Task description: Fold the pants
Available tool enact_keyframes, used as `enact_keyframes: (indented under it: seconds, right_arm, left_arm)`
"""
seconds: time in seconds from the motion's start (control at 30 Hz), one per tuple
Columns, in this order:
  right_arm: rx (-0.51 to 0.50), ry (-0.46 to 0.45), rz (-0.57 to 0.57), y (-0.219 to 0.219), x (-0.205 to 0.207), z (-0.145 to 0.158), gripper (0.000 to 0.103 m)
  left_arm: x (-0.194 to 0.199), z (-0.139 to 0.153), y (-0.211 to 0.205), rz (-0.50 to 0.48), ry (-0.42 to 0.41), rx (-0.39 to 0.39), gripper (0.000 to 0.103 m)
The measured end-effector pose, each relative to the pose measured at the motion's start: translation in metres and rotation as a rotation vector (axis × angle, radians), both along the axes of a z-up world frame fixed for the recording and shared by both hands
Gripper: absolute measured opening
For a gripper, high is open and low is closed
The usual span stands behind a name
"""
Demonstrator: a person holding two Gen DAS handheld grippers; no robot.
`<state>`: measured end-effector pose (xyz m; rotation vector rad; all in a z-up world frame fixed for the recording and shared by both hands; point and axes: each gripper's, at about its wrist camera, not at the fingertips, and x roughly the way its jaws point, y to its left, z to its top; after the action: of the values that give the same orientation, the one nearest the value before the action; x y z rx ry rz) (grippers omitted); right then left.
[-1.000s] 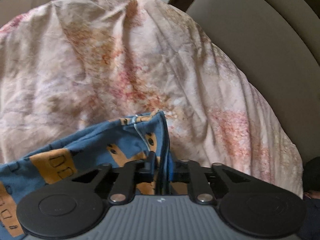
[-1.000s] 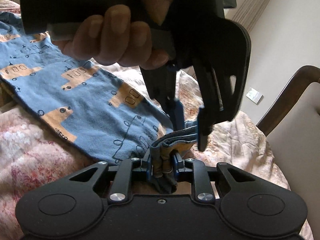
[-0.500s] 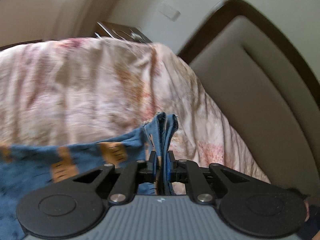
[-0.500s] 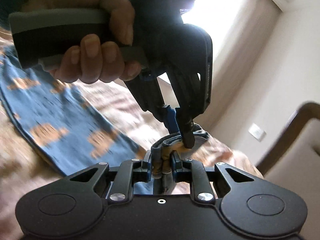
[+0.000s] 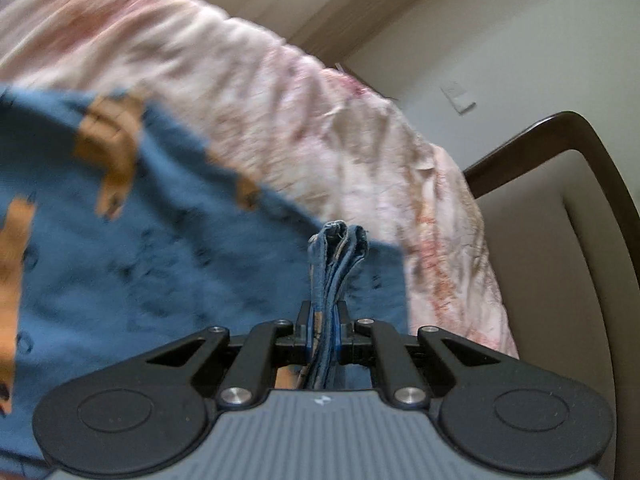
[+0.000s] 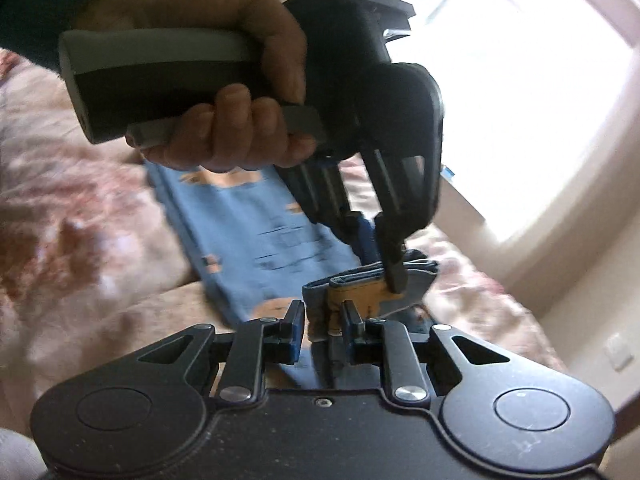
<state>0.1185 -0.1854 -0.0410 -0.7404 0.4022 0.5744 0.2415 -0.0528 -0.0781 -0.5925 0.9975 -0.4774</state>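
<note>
The blue pants (image 5: 140, 248) with orange prints lie over a pink floral bedspread (image 5: 280, 100). My left gripper (image 5: 323, 328) is shut on a bunched edge of the pants, which stands up between its fingers. In the right wrist view the pants (image 6: 256, 232) trail away to the left. My right gripper (image 6: 322, 320) is shut on the same bunched edge, right beside the left gripper (image 6: 386, 276), which a hand holds just above and beyond it.
A padded headboard with a dark wooden frame (image 5: 560, 128) stands at the right of the bed. A bright window (image 6: 520, 100) and a wall switch (image 6: 620, 356) show beyond the bed.
Both grippers have lifted and swung with the pants edge held. The left wrist view now has much more of the blue cloth below it. The right gripper's fingers stand slightly wider.
</note>
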Motion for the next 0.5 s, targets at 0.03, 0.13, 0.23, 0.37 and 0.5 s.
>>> enact_keyframes:
  seconds: [0.03, 0.13, 0.23, 0.37, 0.5]
  right_arm:
    - [0.0, 0.024, 0.0, 0.003, 0.002, -0.005, 0.018]
    - [0.024, 0.074, -0.023, 0.004, 0.006, -0.015, 0.018]
    - [0.039, 0.087, -0.05, 0.005, 0.007, -0.02, 0.018]
    - [0.039, 0.093, -0.06, 0.005, 0.005, -0.019, 0.018]
    - [0.041, 0.101, -0.071, 0.007, 0.003, -0.022, 0.019]
  left_arm:
    - [-0.001, -0.009, 0.004, 0.0, 0.006, 0.014, 0.009]
    - [-0.001, -0.03, 0.016, 0.025, 0.05, -0.009, 0.009]
    - [0.002, -0.038, 0.023, 0.022, 0.068, -0.045, 0.009]
    - [0.001, -0.039, 0.022, 0.007, 0.05, -0.027, 0.009]
    - [0.001, -0.038, 0.019, -0.001, 0.036, -0.006, 0.009]
